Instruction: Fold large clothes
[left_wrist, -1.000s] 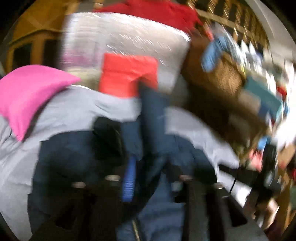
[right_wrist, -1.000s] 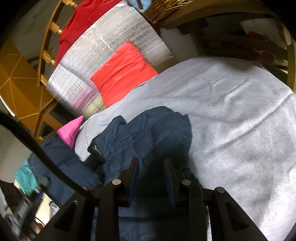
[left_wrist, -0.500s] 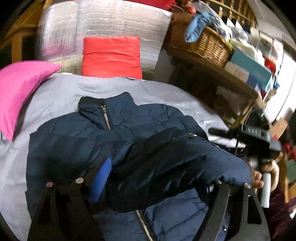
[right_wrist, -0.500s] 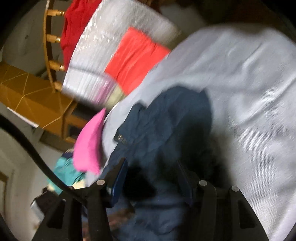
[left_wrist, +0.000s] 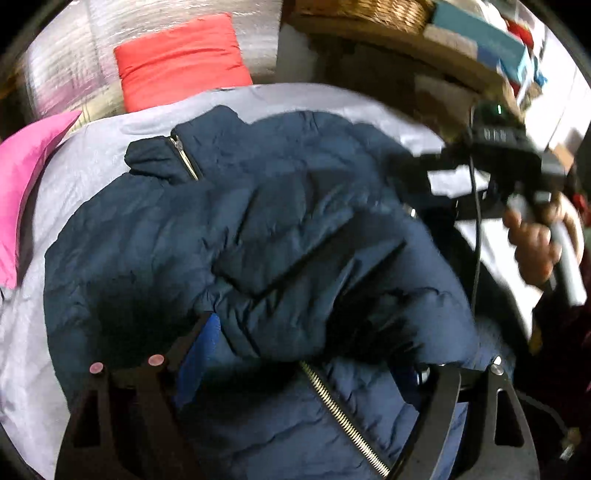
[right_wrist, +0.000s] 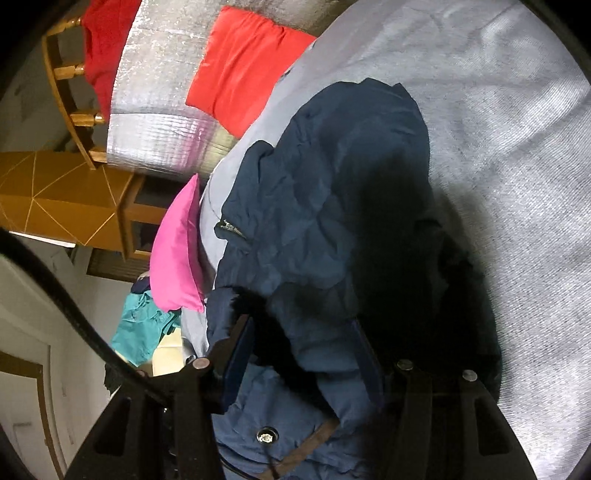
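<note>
Sleeve fold is what's happening here, I reckon: the navy puffer jacket (left_wrist: 207, 236) is lying front-up on the grey sheet (left_wrist: 88, 162), collar toward the red cushion (left_wrist: 181, 70), zipper (left_wrist: 343, 410) running down toward the camera, and one sleeve (left_wrist: 332, 280) is sitting diagonally across the chest. The left gripper (left_wrist: 314, 354) is hovering right over the jacket with its fingers spread wide, cuff end lying loose between them, nothing pinched. The right gripper (right_wrist: 303, 354) is sitting about half open, fabric bunched between the fingers (right_wrist: 240, 354), but I can't tell whether the pads are actually pressing on it. A hand (left_wrist: 535, 243) is holding that gripper over by the jacket's far edge. If you're doing this yourself: puffer fill is springy, so I'd be pressing the sleeve flat along its length before letting go completely, keeping it inside the body outline, and watching that slippery shell isn't sliding back off the chest.
</note>
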